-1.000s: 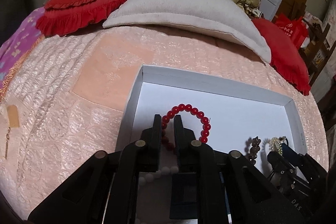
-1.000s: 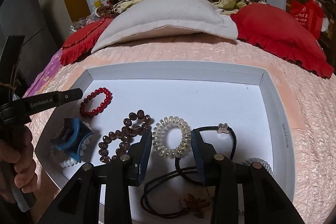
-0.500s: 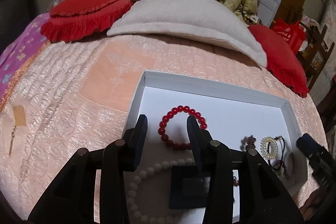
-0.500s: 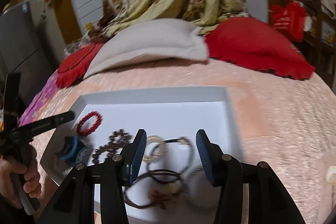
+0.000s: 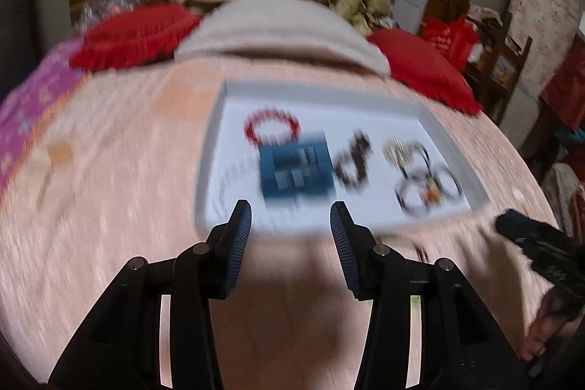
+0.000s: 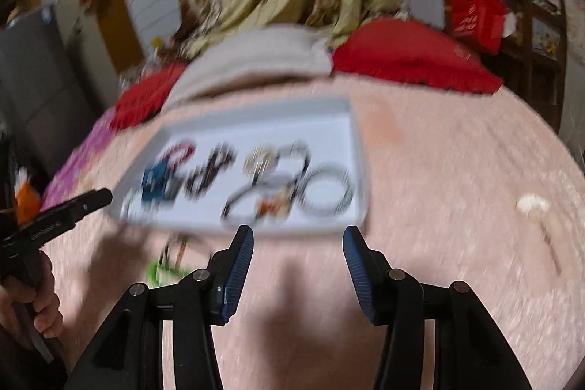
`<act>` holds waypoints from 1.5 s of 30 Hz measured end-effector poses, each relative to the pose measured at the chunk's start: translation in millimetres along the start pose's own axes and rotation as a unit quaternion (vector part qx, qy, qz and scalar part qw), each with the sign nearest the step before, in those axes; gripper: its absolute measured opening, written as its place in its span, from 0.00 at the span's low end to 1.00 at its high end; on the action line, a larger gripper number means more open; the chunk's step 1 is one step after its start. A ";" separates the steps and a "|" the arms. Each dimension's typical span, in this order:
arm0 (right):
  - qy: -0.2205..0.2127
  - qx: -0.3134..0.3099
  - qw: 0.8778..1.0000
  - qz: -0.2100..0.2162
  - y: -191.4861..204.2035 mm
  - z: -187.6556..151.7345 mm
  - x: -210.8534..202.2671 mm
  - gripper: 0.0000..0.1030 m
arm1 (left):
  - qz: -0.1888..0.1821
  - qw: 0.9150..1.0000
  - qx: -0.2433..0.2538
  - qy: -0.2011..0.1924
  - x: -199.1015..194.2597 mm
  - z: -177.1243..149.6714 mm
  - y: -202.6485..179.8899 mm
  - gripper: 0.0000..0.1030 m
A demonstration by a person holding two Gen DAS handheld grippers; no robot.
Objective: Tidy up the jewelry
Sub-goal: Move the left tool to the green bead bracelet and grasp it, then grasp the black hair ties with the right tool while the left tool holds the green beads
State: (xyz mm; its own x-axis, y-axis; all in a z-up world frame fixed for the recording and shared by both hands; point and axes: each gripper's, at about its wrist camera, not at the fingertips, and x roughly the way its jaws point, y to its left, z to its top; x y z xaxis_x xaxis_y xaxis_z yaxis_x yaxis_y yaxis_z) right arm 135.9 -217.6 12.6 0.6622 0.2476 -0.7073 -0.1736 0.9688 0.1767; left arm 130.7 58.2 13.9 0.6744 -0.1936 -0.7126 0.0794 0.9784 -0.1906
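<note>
A white tray (image 5: 219, 105) lies on the pink bedspread. It holds a red bead bracelet (image 5: 272, 128), a blue clip (image 5: 296, 170), a brown bead bracelet (image 5: 353, 159), a pale spiral hair tie (image 5: 398, 150) and black hair ties (image 5: 427, 189). Both views are blurred by motion. My left gripper (image 5: 290, 207) hovers short of the tray's near edge, its jaws opening with nothing between them. My right gripper (image 6: 299, 231) is open and empty in front of the tray (image 6: 360, 170), near the black hair ties (image 6: 278, 192).
Red pillows (image 5: 135, 35) and a grey cushion (image 5: 278, 24) lie behind the tray under a floral blanket. On the bedspread a small green card (image 6: 164, 267) sits near the tray's front left. A white object (image 6: 533, 205) lies to the right. A hand (image 6: 36, 302) holds the left gripper.
Both grippers have pulled back out of the tray to the bedspread in front of it. The left jaws opened from nearly shut by the red bracelet, and the right jaws widened.
</note>
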 end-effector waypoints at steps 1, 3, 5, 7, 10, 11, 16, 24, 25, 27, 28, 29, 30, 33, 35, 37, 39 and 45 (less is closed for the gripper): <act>0.021 -0.011 1.000 -0.002 6.0 -11.3 4.5 0.48 | -0.010 1.000 -0.001 0.009 -1.3 -9.2 -3.0 0.43; 0.049 -0.031 0.998 -0.010 14.3 -26.4 13.0 0.48 | -0.011 1.000 0.005 0.017 -1.4 -22.5 -10.8 0.43; 0.070 -0.051 0.996 -0.017 18.6 -38.3 21.8 0.48 | -0.005 1.000 0.019 0.024 2.0 -30.5 -20.1 0.43; 0.066 -0.084 0.994 -0.038 25.2 -44.1 25.9 0.63 | 0.001 0.999 0.034 0.030 7.8 -33.9 -26.5 0.43; 0.076 -0.079 0.993 -0.050 21.7 -43.5 32.4 0.87 | -0.002 0.998 0.045 0.042 18.5 -35.9 -30.9 0.43; 0.081 -0.070 0.993 -0.053 18.2 -43.0 33.8 0.90 | -0.004 0.998 0.042 0.044 21.4 -36.3 -31.6 0.43; 0.088 -0.068 0.992 -0.056 16.6 -37.4 39.5 0.98 | -0.015 0.998 0.035 0.051 30.2 -32.5 -38.0 0.43; 0.092 -0.072 0.992 -0.054 17.0 -35.8 41.7 1.00 | 0.023 0.994 0.086 0.063 42.6 -36.6 -59.0 0.45; 0.092 -0.071 0.992 -0.054 17.2 -36.0 41.6 1.00 | 0.032 0.992 0.101 0.062 41.2 -39.6 -62.1 0.46; 0.093 -0.072 0.992 -0.053 17.2 -35.7 41.4 1.00 | 0.028 0.992 0.107 0.065 36.6 -44.2 -61.1 0.46; 0.091 -0.071 0.992 -0.053 17.2 -35.2 41.3 1.00 | 0.021 0.991 0.110 0.069 33.9 -46.5 -59.3 0.44; 0.088 -0.069 0.992 -0.051 16.6 -34.6 39.9 1.00 | 0.015 0.990 0.117 0.071 31.1 -48.8 -58.0 0.42; 0.081 -0.069 0.993 -0.047 16.3 -33.4 37.4 0.99 | 0.005 0.990 0.126 0.071 28.4 -50.6 -57.0 0.27; 0.053 -0.068 0.996 -0.020 17.7 -27.1 28.3 0.96 | -0.021 0.986 0.146 0.075 23.9 -53.8 -55.6 0.08; 0.035 -0.070 0.997 0.012 22.2 -22.9 24.3 0.92 | -0.026 0.986 0.147 0.077 21.3 -54.8 -52.3 0.08; 0.033 -0.077 0.996 0.042 29.8 -21.1 26.1 0.77 | -0.014 0.987 0.140 0.079 19.4 -53.5 -44.8 0.07; 0.044 -0.098 0.992 0.067 44.2 -20.8 33.7 0.59 | -0.002 0.988 0.128 0.084 18.3 -51.5 -35.8 0.07; 0.061 -0.131 0.987 0.076 74.2 -13.2 60.4 0.35 | 0.000 0.989 0.114 0.091 16.9 -50.2 -24.1 0.07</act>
State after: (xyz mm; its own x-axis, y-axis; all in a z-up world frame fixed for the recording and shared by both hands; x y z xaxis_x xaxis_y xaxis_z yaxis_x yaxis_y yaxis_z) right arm 153.4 -130.8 -26.0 0.5246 0.3719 -0.7658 -0.4574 0.8818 0.1150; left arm 103.4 27.7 -27.4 0.5333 -0.1838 -0.8257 0.2578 0.9650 -0.0483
